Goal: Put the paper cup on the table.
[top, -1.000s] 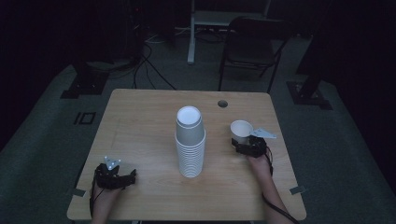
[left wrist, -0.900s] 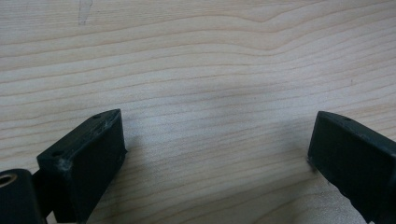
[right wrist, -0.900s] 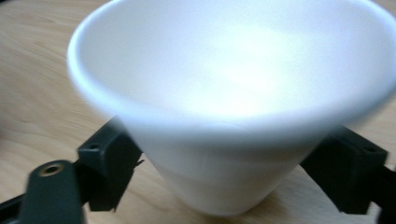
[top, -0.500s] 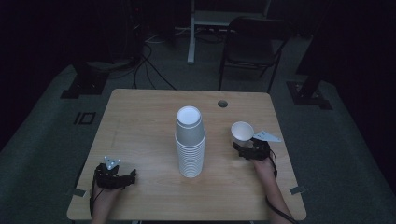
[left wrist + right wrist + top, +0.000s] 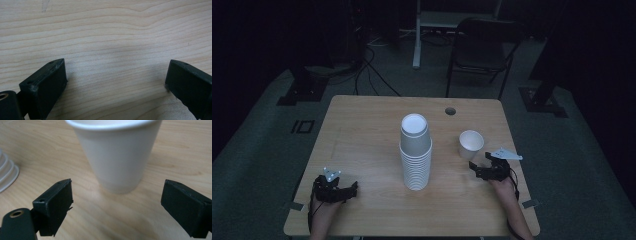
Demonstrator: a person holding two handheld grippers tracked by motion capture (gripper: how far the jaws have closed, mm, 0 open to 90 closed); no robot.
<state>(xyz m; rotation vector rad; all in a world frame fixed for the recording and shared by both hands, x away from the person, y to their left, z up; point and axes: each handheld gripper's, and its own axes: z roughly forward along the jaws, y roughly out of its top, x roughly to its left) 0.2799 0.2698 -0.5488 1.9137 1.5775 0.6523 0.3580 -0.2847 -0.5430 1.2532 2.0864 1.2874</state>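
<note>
A tall stack of white paper cups [image 5: 415,155] stands upside down at the middle of the wooden table [image 5: 362,130]. A single white cup [image 5: 471,144] [image 5: 117,155] stands upright to its right. My right gripper [image 5: 478,169] [image 5: 117,202] lies just behind that cup on the near side; its jaws have just been opening and now stand wide, apart from the cup, nothing between them. My left gripper [image 5: 334,189] [image 5: 116,82] rests at the near left of the table, open over bare wood.
The base of the cup stack [image 5: 6,173] shows at the left edge of the right gripper view. A round cable hole [image 5: 450,111] is in the table's far right. A chair [image 5: 482,50] and stands are on the floor beyond.
The right gripper has let go of the single cup, which now stands upright, and has drawn back toward the near edge. The left gripper has not moved.
</note>
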